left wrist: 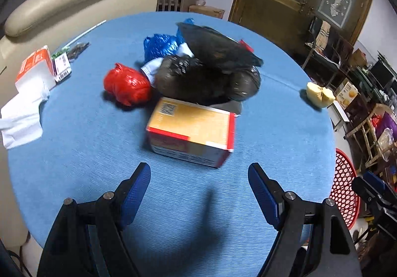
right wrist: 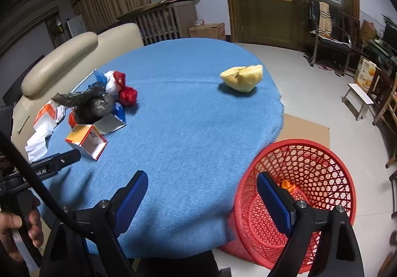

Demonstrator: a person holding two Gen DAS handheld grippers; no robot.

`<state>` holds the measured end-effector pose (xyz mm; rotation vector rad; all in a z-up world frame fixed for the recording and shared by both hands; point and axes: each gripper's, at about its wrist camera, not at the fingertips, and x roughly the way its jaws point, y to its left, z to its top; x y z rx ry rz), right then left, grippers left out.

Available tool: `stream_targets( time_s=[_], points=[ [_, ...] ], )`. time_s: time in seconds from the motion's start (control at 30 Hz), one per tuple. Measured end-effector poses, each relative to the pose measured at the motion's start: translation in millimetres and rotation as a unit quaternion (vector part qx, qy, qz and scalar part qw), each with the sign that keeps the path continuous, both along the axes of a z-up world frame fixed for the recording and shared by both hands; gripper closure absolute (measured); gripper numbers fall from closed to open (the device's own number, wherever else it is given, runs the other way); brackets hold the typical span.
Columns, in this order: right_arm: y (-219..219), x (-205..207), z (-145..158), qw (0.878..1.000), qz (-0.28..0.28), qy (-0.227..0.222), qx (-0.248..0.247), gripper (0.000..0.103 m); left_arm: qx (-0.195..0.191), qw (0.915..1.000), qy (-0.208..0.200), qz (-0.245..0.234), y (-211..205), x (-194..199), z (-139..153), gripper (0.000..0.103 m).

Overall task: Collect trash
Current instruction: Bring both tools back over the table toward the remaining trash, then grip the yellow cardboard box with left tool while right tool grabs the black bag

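Both tongs wide, empty: left tongs (left wrist: 199,192) face carton (left wrist: 192,131); its open end may crumple, slipping before basket (right wrist: 322,153).

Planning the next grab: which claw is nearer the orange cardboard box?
Left. The left claw sits open just short of the orange cardboard box; the right claw hovers open near the red basket, well away.

A round table (left wrist: 74,153) with a blue cloth carries a yellow-red box (left wrist: 192,131), a black bag (left wrist: 211,71), a red bag (left wrist: 126,84), a blue bag (left wrist: 160,45) and tissues (left wrist: 22,113). A yellow fruit piece (right wrist: 243,77) lies apart near its edge. On the floor (right wrist: 310,93) beside it stands a red basket (right wrist: 310,165).
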<state>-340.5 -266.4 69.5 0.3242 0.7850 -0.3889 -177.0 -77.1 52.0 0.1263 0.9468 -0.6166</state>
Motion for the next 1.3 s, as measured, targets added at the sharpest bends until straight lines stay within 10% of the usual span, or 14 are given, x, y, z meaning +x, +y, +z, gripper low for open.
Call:
stream_targets(
  time_s=[0.73,1.3],
  points=[
    [24,40,-4,0.999,0.044,0.017,-0.003,0.012,0.021,0.9973,-0.036,-0.061,-18,40,-15,0.021],
    [28,62,-13,0.997,0.068,0.024,0.011,0.012,0.030,0.9949,-0.012,0.095,80,47,-10,0.021]
  ],
)
